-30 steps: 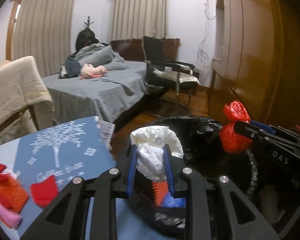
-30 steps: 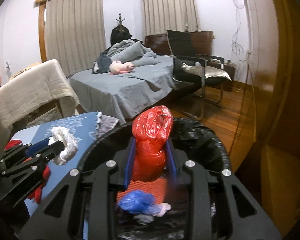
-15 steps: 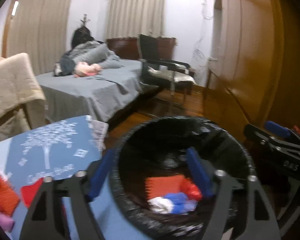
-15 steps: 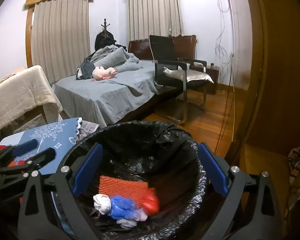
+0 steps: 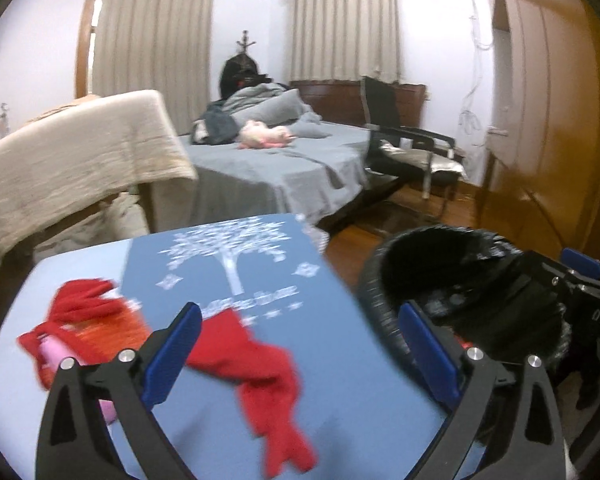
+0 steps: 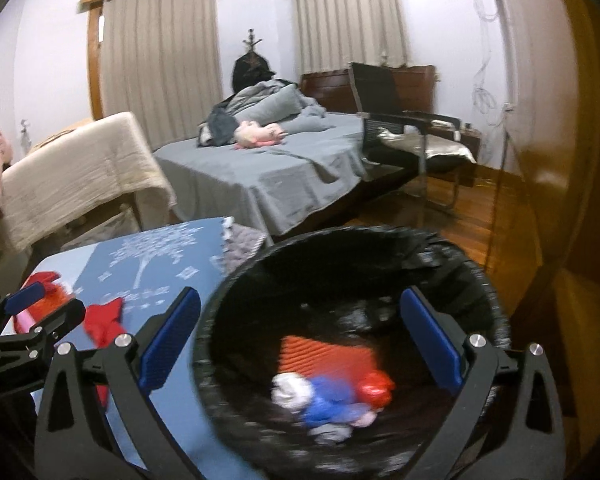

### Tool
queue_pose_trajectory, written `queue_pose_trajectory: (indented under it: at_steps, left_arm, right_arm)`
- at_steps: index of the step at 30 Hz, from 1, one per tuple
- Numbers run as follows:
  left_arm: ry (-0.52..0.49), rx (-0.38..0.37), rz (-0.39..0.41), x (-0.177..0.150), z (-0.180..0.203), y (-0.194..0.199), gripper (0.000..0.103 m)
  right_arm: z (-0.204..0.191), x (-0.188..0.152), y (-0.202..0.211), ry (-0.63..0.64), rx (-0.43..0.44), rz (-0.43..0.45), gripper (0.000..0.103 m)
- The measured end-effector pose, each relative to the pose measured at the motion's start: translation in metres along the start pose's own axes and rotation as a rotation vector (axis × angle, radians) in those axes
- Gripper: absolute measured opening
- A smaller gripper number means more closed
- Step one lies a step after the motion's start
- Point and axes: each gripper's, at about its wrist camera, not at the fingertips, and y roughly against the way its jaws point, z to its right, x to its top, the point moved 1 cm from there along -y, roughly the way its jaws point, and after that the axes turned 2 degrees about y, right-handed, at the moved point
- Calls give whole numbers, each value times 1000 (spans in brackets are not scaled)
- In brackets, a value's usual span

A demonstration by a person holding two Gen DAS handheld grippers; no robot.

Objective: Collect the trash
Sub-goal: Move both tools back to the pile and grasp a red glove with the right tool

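My left gripper [image 5: 299, 314] hangs over the blue-clothed table [image 5: 352, 408], its jaws opening with nothing between them. Under it lies a red scrap [image 5: 268, 364]. Further left sit a red rag [image 5: 80, 300], orange mesh [image 5: 108, 334] and a pink piece [image 5: 52, 354]. My right gripper [image 6: 300, 300] stands open and empty over the black-lined bin [image 6: 480, 280]. Inside the bin lie a white wad [image 6: 290, 390], a blue wad [image 6: 332, 400], a red bag [image 6: 374, 388] and orange netting [image 6: 324, 354]. The left wrist view has the bin [image 5: 380, 280] at right.
Beyond the table stand a chair draped in a beige towel [image 5: 80, 168], a grey bed [image 5: 276, 172] and a black armchair [image 5: 404, 152]. A wooden wardrobe [image 5: 548, 120] fills the right side. Wooden floor [image 6: 472, 216] lies past the bin.
Both grippers opened; the white wad and the red bag left them and now lie in the bin. My left gripper swung left from the bin to over the table.
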Motion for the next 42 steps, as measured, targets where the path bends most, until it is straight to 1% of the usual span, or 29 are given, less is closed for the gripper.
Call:
queue_pose_trajectory:
  at_steps: [3,9,14,19,22,28,38,42]
  left_arm:
    - [18,42,-6,-7,-21,9,97]
    - [54,149,-3,-21,-67,25,97]
    - [85,210,-7,-32,-98,33,97]
    - [107,257,-13,-40,-120,37,97]
    - [122,271,-21,-44,-130,36,97]
    - [130,293,-36,-54,-142,33,97]
    - [166,312,-44,-60,-160,30,96]
    - [171,307,-48,-60,-161,27,93]
  right_arm:
    - [-24,-2,-3,24,41,-9,97]
    - [-72,-6,-8,73,121,-22,97]
    - [-106,-9,-11,111,176,-32,97]
    - [-137,-14,-19,147,220,-54,97]
    - [-153,-18,-26,165,238,-68,97]
    - [-174,-26,-45,187,248,-109,97]
    - [-199,-37,-75,230,262,-191,97]
    - [-204,-40,-81,239,271,-217,97]
